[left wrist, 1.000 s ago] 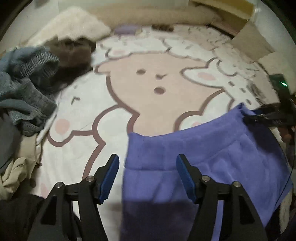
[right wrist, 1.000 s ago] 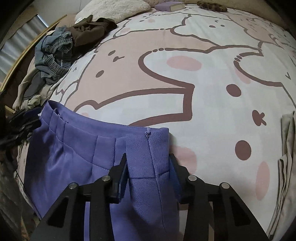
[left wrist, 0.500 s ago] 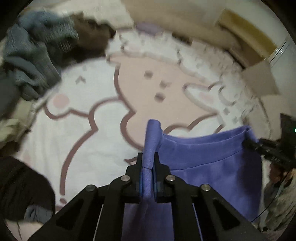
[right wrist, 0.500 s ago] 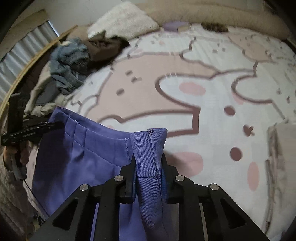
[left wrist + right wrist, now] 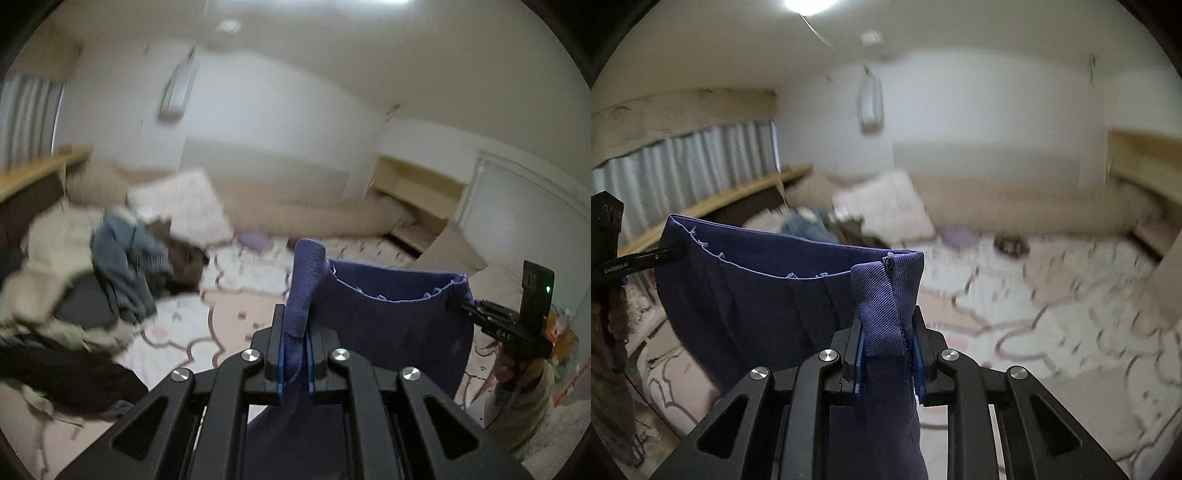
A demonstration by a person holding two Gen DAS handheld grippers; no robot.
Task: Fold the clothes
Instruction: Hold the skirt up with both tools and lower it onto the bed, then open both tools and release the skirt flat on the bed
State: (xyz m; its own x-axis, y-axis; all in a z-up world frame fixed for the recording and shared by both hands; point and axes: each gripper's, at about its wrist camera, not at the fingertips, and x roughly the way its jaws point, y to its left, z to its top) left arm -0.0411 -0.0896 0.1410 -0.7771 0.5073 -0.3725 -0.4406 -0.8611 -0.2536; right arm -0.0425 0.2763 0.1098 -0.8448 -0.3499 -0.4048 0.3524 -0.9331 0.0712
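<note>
A purple pleated skirt (image 5: 399,317) hangs in the air above the bed, stretched by its waistband between both grippers. My left gripper (image 5: 295,347) is shut on one corner of the waistband, which sticks up between its pads. My right gripper (image 5: 886,343) is shut on the opposite corner of the skirt (image 5: 768,295), beside the zip. In the left wrist view the right gripper (image 5: 480,308) shows at the right edge, clamped on the band; in the right wrist view the left gripper (image 5: 653,256) shows at the left edge. The skirt's lower part is hidden below both views.
The bed (image 5: 1052,317) with a cartoon-print sheet lies below. A pile of unfolded clothes (image 5: 122,266) sits at its left side near a white pillow (image 5: 184,206). A long beige bolster (image 5: 1015,206) runs along the far wall. Curtains (image 5: 683,158) hang at the left.
Both grippers closed on the skirt's waistband corners and rose from the bed, lifting the skirt into the air. Both views tilted up from the sheet toward the walls and ceiling.
</note>
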